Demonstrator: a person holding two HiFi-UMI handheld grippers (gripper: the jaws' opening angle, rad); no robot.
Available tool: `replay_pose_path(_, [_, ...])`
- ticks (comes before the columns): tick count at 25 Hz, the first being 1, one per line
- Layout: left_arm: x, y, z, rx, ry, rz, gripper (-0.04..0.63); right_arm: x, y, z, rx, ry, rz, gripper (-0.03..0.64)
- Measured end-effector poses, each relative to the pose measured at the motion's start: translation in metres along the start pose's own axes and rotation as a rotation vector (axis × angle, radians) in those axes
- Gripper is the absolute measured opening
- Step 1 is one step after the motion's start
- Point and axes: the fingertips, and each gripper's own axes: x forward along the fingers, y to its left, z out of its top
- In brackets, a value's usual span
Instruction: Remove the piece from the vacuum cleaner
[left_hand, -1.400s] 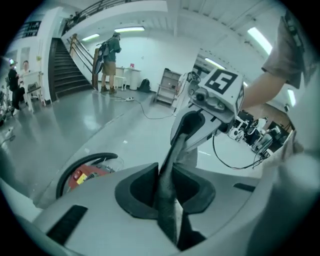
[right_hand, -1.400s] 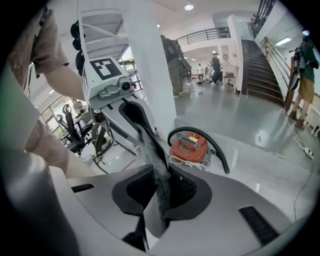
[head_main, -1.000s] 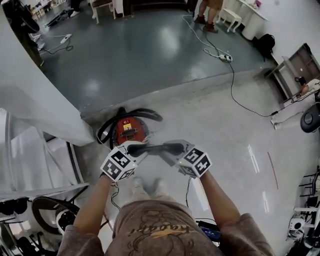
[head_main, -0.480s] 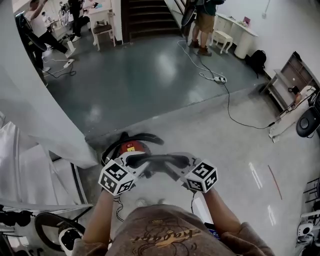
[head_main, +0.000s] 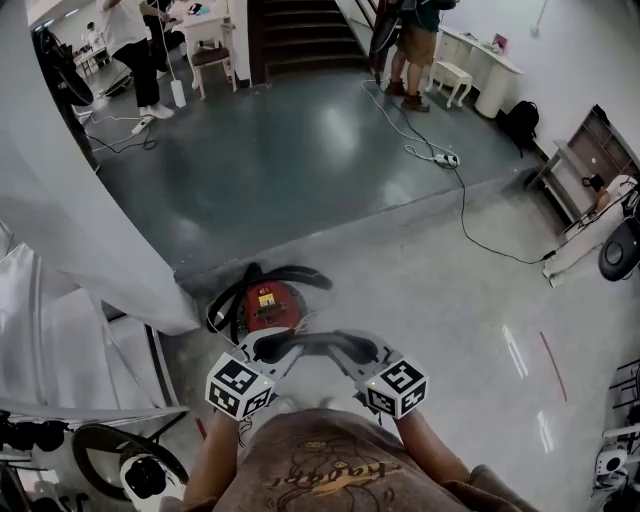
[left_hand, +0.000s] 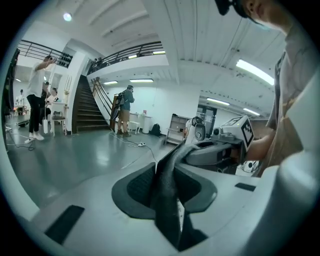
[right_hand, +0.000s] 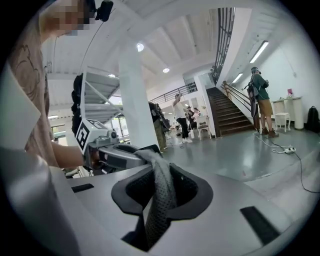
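A red vacuum cleaner (head_main: 268, 303) with a black hose (head_main: 290, 274) stands on the pale floor just beyond my hands. Both grippers are held level in front of my chest, and a dark grey mesh piece (head_main: 316, 345) is stretched between them, clear of the vacuum. My left gripper (head_main: 268, 350) is shut on one end of the piece (left_hand: 169, 197). My right gripper (head_main: 358, 354) is shut on the other end (right_hand: 159, 200). Each gripper view shows the opposite gripper: the right one (left_hand: 216, 151) and the left one (right_hand: 116, 156).
A white column (head_main: 70, 230) and white shelving (head_main: 60, 350) stand at the left, with a wheeled device (head_main: 140, 470) below. A cable and power strip (head_main: 445, 158) cross the floor ahead. A step edge (head_main: 400, 205) meets the darker floor. People stand far off by the stairs (head_main: 300, 40).
Both grippers have come up and toward me with the mesh piece still stretched between them. The vacuum now shows in full beyond them.
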Motion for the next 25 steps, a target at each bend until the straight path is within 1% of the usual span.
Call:
replay_pose_path(6, [0.009, -0.001, -0.025, -0.029, 0.007, 0.011, 0.083, 0.001, -0.005, -0.026, 0.031, 0.004, -0.006, 0.06])
replay_pose_path(12, [0.011, -0.001, -0.039, -0.053, 0.013, 0.002, 0.084, 0.003, -0.005, -0.039, 0.038, 0.025, -0.014, 0.058])
replay_pose_path(25, [0.014, -0.009, -0.036, -0.051, 0.017, 0.024, 0.084, -0.005, -0.009, -0.039, 0.039, 0.008, -0.02, 0.051])
